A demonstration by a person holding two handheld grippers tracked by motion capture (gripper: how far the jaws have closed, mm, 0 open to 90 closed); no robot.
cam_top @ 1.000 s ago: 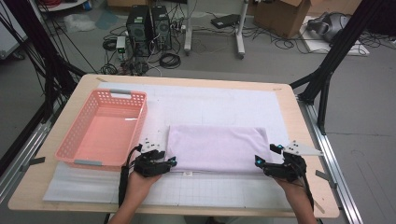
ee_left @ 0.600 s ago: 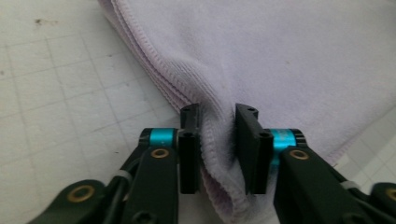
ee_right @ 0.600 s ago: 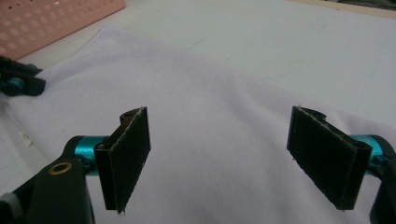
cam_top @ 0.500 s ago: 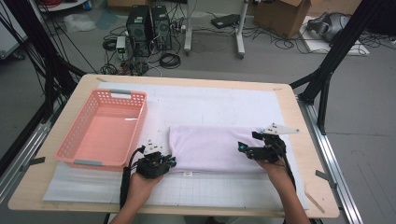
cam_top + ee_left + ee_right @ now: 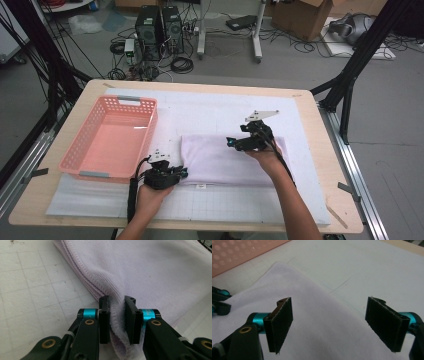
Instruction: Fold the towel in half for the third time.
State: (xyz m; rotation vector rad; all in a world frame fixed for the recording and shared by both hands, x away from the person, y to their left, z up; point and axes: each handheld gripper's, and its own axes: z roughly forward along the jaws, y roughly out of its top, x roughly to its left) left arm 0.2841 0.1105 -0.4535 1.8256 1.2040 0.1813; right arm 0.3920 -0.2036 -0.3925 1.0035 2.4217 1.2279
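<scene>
Left claw (image 5: 117, 320) pinches the folded lilac towel (image 5: 225, 160) at its near corner; right claw (image 5: 334, 325) hovers wide open above the cloth. The layered edge, apparently loosely gathered, could slip free if the left claw tugs.

Black tongs (image 5: 117, 315), teal collars, brass screws

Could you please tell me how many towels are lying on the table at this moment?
1. A folded lilac towel lies on the white mat right of the pink basket; the left tool pinches its near left corner. More folded layers might be separate towels.
</scene>
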